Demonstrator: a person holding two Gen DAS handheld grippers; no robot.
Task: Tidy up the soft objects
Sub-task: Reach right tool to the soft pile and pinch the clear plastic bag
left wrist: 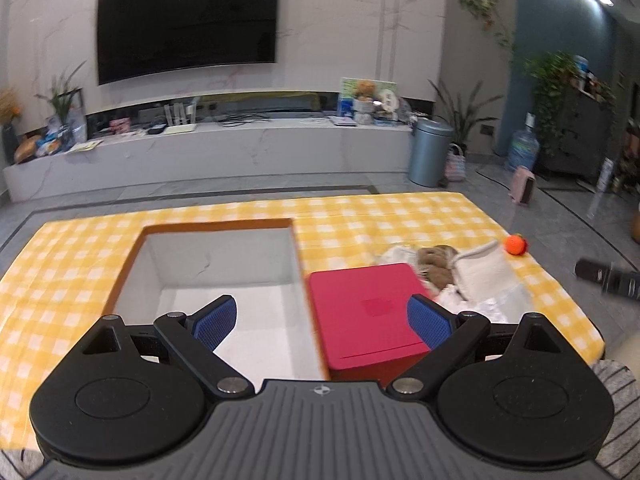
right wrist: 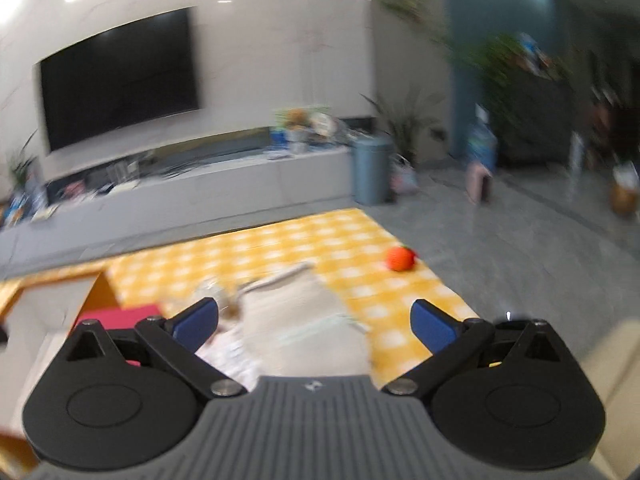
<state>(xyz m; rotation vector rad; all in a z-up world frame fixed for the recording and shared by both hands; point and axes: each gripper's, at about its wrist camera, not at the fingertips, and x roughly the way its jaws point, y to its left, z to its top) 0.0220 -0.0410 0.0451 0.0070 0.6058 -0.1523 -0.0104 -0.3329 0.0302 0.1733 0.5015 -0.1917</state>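
Both our tongs are spread wide with nothing in them: left tongs [left wrist: 322, 322] hang over the empty white box [left wrist: 224, 276] and red lid [left wrist: 366, 312], right tongs [right wrist: 314, 326] over the cream cloth [right wrist: 304, 320]. The soft pile [left wrist: 456, 276] sits right of the lid on the checked tabletop [left wrist: 380, 216]. Our worry: a sloppy pinch drags the heap, and the orange ball [right wrist: 400, 258] by the edge rolls off

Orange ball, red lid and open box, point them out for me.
orange ball [left wrist: 516, 244], left wrist view, middle of the ball.
red lid [left wrist: 368, 308], left wrist view, its flat top.
open box [left wrist: 224, 256], left wrist view, inner back wall.
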